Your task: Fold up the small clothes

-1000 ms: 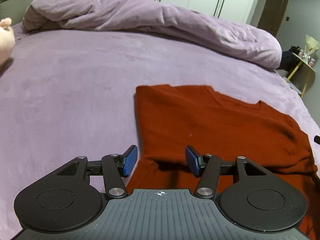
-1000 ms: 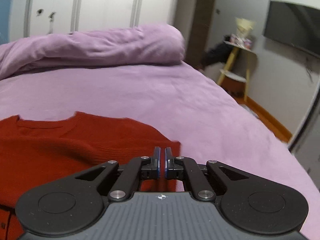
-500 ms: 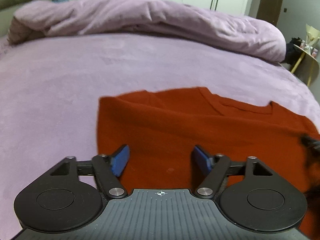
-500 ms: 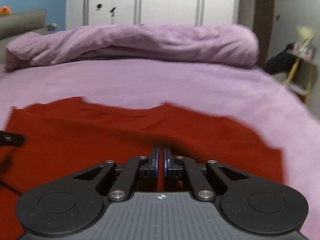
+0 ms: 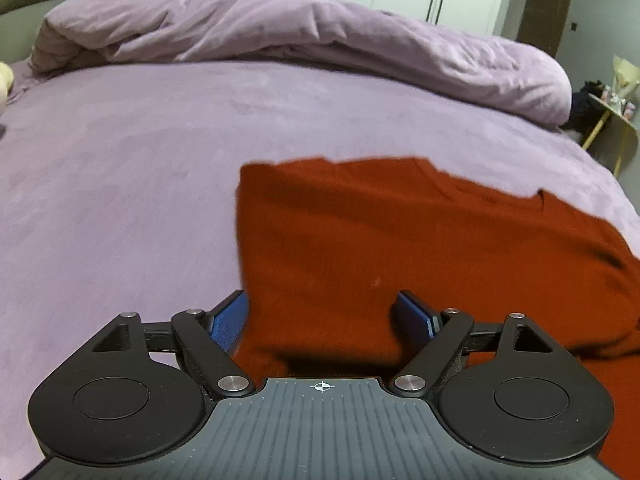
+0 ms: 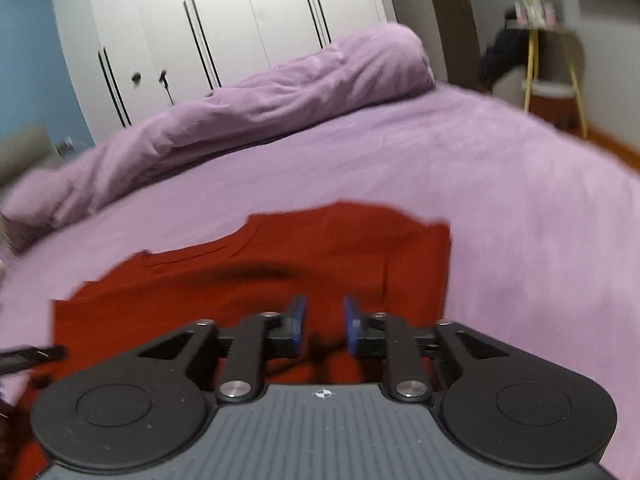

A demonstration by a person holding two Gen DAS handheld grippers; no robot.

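A rust-red knit sweater lies spread on the purple bed, neckline at the far side; it also shows in the right wrist view. My left gripper is open wide and empty, just above the sweater near its left edge. My right gripper is open a little and empty, over the sweater's right part. A fold of cloth lies across the sweater ahead of the right gripper. The left gripper's tip shows at the left edge of the right wrist view.
A rumpled purple duvet is piled along the far side of the bed. White wardrobes stand behind. A yellow-legged side table stands off the bed's right side.
My right gripper has opened from shut and let go of the sweater part it carried leftward over the body. My left gripper stayed open, shifting slightly over the sweater's left edge.
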